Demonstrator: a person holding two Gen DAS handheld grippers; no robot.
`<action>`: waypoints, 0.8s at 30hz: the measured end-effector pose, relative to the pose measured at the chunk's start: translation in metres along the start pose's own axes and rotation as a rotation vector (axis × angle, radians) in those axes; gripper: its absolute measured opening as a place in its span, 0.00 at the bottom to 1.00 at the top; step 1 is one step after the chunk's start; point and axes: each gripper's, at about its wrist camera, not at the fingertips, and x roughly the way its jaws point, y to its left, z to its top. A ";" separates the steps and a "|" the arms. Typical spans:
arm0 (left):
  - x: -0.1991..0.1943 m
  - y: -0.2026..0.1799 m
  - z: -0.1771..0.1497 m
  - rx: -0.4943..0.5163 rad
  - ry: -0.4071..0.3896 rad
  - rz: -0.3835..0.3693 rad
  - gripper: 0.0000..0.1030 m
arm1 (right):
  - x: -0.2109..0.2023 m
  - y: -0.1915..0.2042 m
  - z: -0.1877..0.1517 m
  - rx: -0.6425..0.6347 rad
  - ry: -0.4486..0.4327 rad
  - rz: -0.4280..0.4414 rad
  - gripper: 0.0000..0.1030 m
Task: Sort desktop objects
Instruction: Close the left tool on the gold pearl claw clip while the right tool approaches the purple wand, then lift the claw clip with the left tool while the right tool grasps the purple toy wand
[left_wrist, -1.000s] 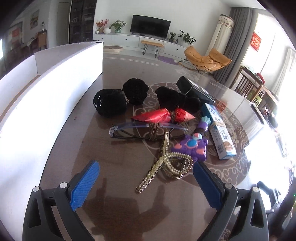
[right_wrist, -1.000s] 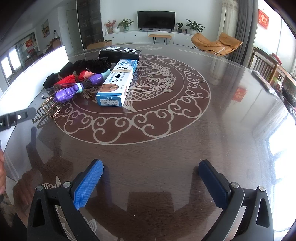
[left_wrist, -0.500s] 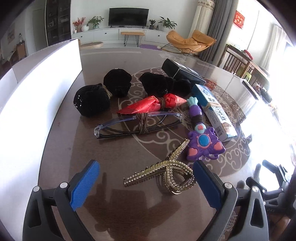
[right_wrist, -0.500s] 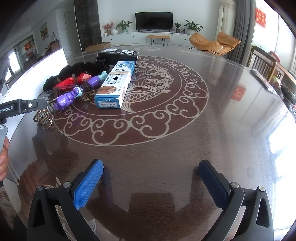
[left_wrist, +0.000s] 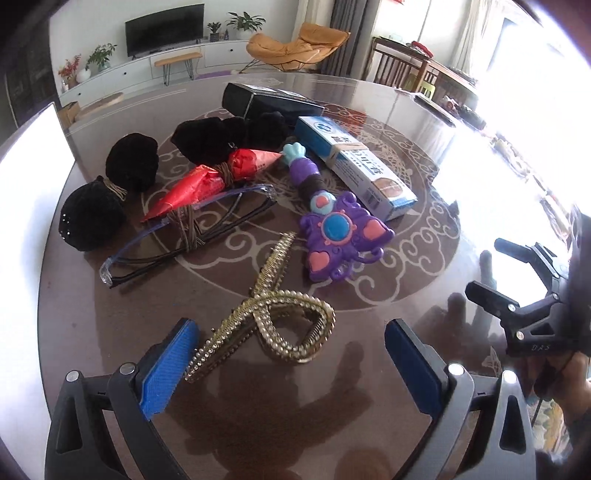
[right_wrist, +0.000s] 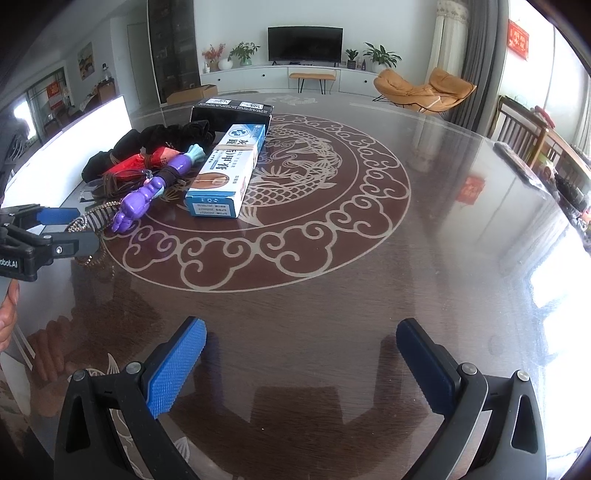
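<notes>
A gold beaded hair clip (left_wrist: 273, 321) lies on the dark table just ahead of my open left gripper (left_wrist: 291, 365), partly between its blue pads. Beyond it sit a purple toy wand (left_wrist: 332, 229), blue-framed glasses (left_wrist: 184, 236) tied with cord, a red foil packet (left_wrist: 218, 177), black velvet pouches (left_wrist: 92, 218), a blue-white box (left_wrist: 354, 166) and a black box (left_wrist: 266, 103). In the right wrist view my right gripper (right_wrist: 301, 365) stands open over bare table, with the blue-white box (right_wrist: 229, 170) and the wand (right_wrist: 155, 188) far ahead on the left.
A white box wall (left_wrist: 26, 206) runs along the table's left side. The right gripper's black frame (left_wrist: 524, 306) and a hand show at the right edge of the left wrist view. The left gripper (right_wrist: 48, 229) appears at the left in the right wrist view.
My left gripper has swung right and moved closer to the gold hair clip, which now lies between its pads. The right gripper has barely moved.
</notes>
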 end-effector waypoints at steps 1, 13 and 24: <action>-0.003 -0.005 -0.003 0.032 -0.001 -0.010 0.99 | 0.000 0.000 0.000 0.000 0.000 0.002 1.00; 0.014 0.001 0.011 -0.028 -0.054 0.173 0.68 | -0.001 0.002 -0.001 -0.004 -0.007 -0.024 1.00; -0.028 0.033 -0.047 -0.288 -0.142 0.285 0.50 | -0.001 0.001 -0.001 -0.005 -0.006 -0.020 1.00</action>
